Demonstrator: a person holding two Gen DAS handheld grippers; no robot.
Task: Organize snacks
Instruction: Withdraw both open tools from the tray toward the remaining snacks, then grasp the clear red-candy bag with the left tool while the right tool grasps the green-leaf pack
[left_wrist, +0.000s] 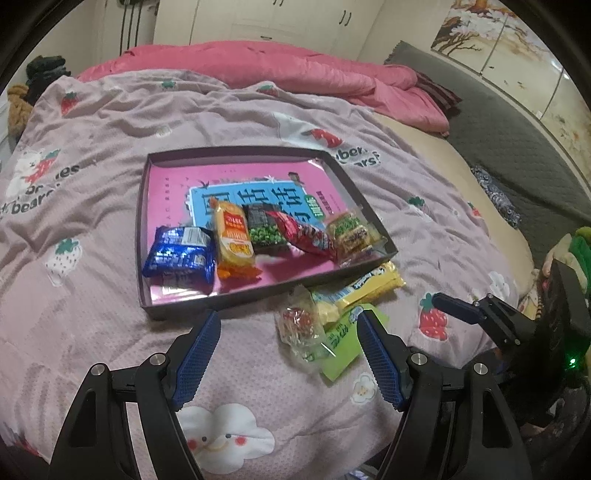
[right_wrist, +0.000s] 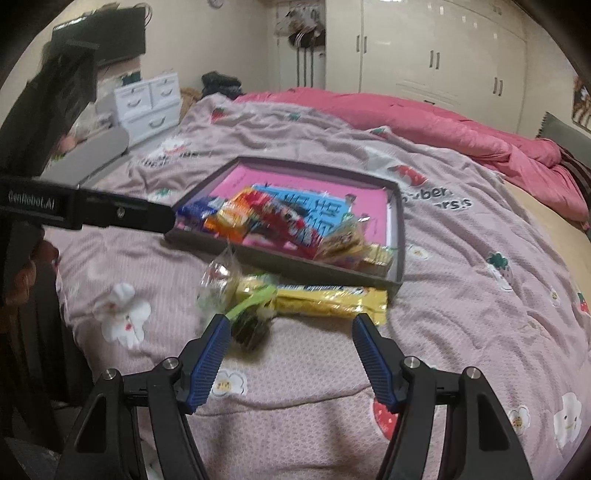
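Note:
A shallow dark tray (left_wrist: 143, 236) with a pink floor lies on the bed and holds several snack packs in a row: blue (left_wrist: 181, 254), orange (left_wrist: 232, 236), green peas (left_wrist: 264, 230), red (left_wrist: 303, 232) and yellow-green (left_wrist: 349, 230). Outside its near edge lie a yellow bar pack (left_wrist: 373, 286), a clear candy bag (left_wrist: 299, 325) and a light green pack (left_wrist: 343, 347). My left gripper (left_wrist: 288, 325) is open and empty just before these. My right gripper (right_wrist: 291, 325) is open and empty, close to the yellow bar (right_wrist: 328, 299) and clear bag (right_wrist: 218, 277).
The bed has a pink strawberry-print cover (left_wrist: 110, 332) and a rolled pink quilt (left_wrist: 295, 70) at the back. White drawers (right_wrist: 147, 103) stand left of the bed. The right gripper's body (left_wrist: 517, 325) shows at the left wrist view's right edge.

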